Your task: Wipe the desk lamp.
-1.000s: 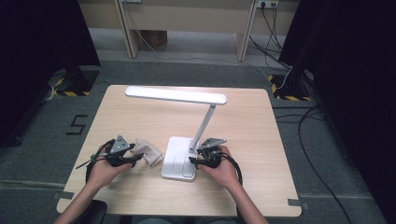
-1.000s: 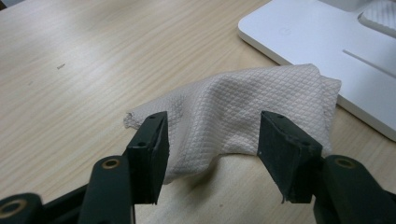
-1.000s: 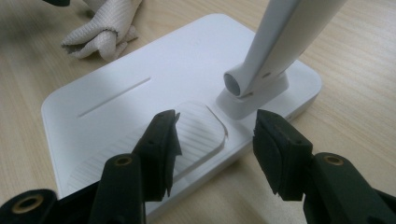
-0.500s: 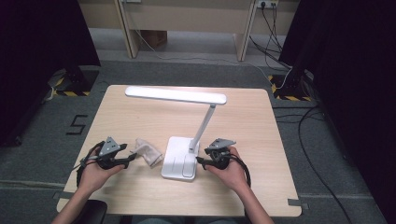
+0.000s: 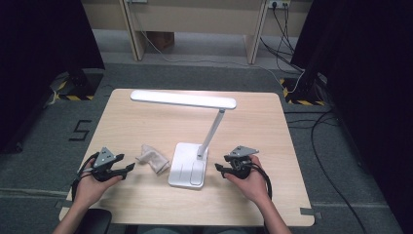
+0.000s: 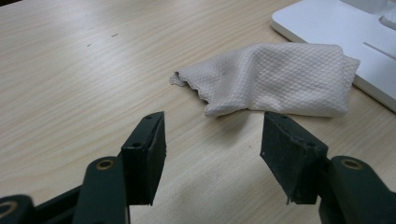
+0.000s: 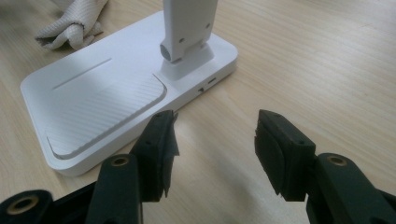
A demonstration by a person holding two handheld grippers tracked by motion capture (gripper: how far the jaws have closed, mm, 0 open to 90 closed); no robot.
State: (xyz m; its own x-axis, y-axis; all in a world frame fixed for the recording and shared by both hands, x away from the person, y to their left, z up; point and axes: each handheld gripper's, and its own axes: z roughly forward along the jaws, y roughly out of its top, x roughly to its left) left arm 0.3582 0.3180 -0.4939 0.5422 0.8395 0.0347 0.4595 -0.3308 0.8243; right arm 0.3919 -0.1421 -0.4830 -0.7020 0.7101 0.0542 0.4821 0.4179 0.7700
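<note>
While one white desk lamp [image 5: 187, 165] stands mid-table and one crumpled cloth [image 5: 153, 158] lies touching or just beside the left edge of its base, as far as the high view tells, two grippers rest toward the near edge. Left gripper [image 5: 127, 168], near the cloth, has just been opening, its jaws apart and empty; right gripper [image 5: 219, 168], likewise agape, sits just right of the base. Bare table [image 5: 146, 122] spreads far and to both sides.

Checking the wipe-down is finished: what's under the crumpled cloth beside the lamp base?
The cloth lies on bare table, one end against the lamp base. Whatever is beneath its folds is covered.
</note>
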